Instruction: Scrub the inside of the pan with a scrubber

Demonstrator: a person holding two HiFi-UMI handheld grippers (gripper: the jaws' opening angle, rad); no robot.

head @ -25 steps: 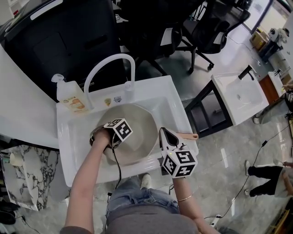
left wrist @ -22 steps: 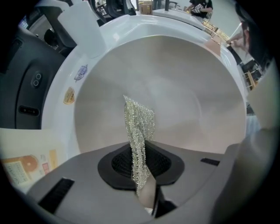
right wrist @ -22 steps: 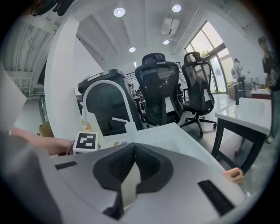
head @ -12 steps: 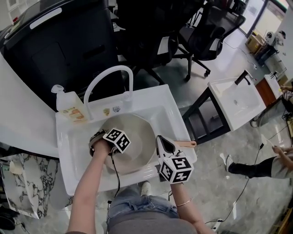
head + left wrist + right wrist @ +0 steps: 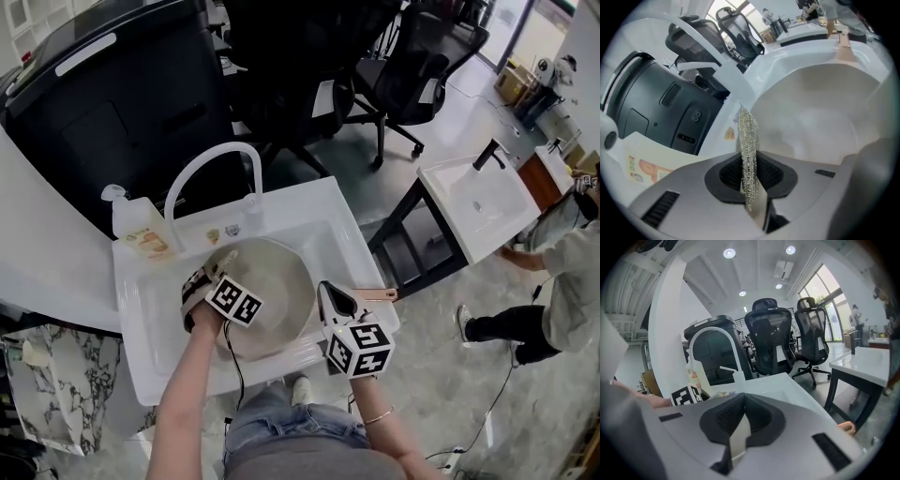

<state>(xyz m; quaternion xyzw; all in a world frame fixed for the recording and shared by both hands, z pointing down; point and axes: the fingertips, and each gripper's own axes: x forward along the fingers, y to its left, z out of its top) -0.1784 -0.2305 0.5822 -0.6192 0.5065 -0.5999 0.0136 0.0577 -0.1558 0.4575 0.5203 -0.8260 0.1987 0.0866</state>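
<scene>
A round pan (image 5: 281, 281) with a pale inside lies in the white sink (image 5: 349, 214); its tan handle (image 5: 380, 294) points right over the sink's edge. My left gripper (image 5: 202, 278) is over the pan's left part, shut on a silver mesh scrubber (image 5: 748, 140) that stands up from between the jaws beside the pan's inner wall (image 5: 820, 117). My right gripper (image 5: 336, 298) is at the pan's right edge near the handle, shut on a thin pale strip (image 5: 739, 434) that looks like the pan's rim.
A white arched faucet (image 5: 202, 173) and a soap bottle (image 5: 139, 232) stand at the sink's back left. A second white basin on a dark frame (image 5: 476, 204) is to the right, with a person (image 5: 562, 272) beside it. Office chairs (image 5: 412, 66) are behind.
My left gripper has slid a little toward the pan's near left side with the scrubber. The right gripper keeps its grip. A person has come into view at the right.
</scene>
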